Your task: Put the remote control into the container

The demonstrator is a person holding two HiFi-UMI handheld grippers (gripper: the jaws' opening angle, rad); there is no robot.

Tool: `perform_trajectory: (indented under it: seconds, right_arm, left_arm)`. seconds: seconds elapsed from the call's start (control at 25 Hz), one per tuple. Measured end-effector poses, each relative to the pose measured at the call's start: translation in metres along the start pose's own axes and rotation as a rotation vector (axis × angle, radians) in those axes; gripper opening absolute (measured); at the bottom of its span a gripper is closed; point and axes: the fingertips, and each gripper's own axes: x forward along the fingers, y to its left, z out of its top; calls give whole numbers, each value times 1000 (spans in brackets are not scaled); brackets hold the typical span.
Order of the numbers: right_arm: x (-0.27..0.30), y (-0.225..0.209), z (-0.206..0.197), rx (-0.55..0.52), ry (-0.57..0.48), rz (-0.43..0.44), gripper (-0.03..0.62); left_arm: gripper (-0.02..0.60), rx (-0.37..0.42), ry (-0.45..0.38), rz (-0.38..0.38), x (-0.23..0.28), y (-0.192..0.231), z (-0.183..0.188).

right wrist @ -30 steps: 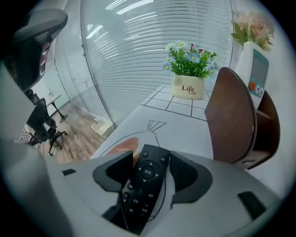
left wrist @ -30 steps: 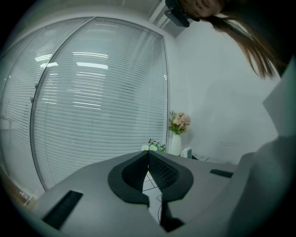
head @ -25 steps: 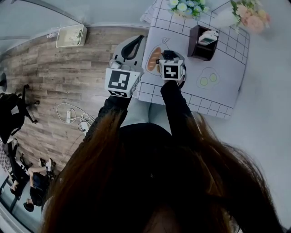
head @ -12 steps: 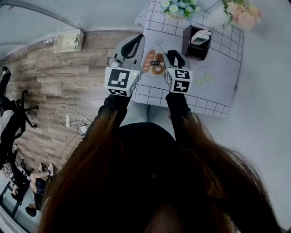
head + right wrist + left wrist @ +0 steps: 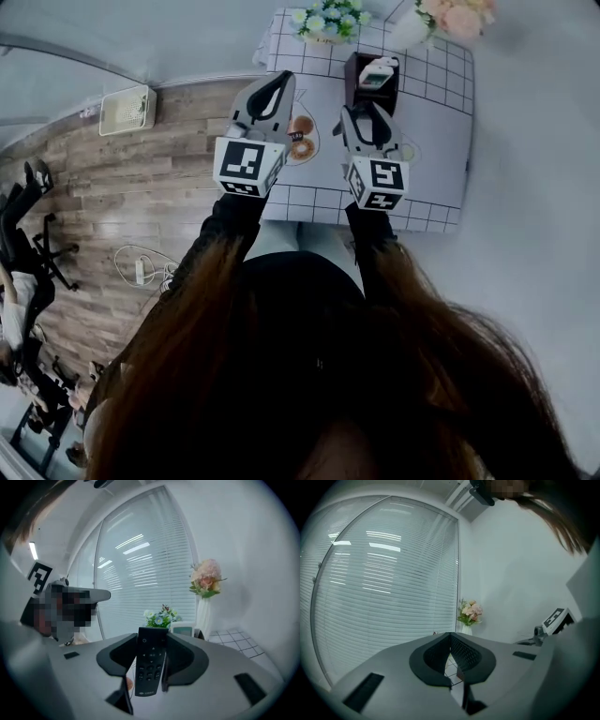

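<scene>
- furthest left: left gripper (image 5: 450, 635), fingers (image 5: 465, 654) closed tip to tip with nothing between them (only a sliver of the checked desk (image 5: 431, 122) seen through the gap below the tips); held off to the left of the container, so judged to have no part in the drop.
- next to the right: right gripper (image 5: 152, 638), fingers fairly wide yet pressed on the two long sides of the black remote control (image 5: 149, 667), having just been closing in on it; remote carried clear of the desk.
- long axis of the remote running along the fingers, power-button end leading, that end just past the fingertips.
- straight ahead of that leading end, and a touch to its right in the right gripper view: the dark container (image 5: 354, 77), upright near the far edge of the desk, open top upward, a white device (image 5: 379, 72) already standing in it.
- relation to mind: container beyond and below the raised remote, right gripper plainly the nearer; likely a short carry forward, then tipping the leading end down into the free space beside the white device.
</scene>
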Motion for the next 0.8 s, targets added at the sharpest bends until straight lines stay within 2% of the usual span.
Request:
perform_trajectory:
  seconds: [0.36,0.8]
  right_arm:
    - [-32,-54,18,-4,-52,-114,198]
    - [-43,-80,34,0,-101,-161,198]
  left_arm:
    - [9,1,-25,-74,33,-39,10]
    - [9,5,-23,-101,54,-55,10]
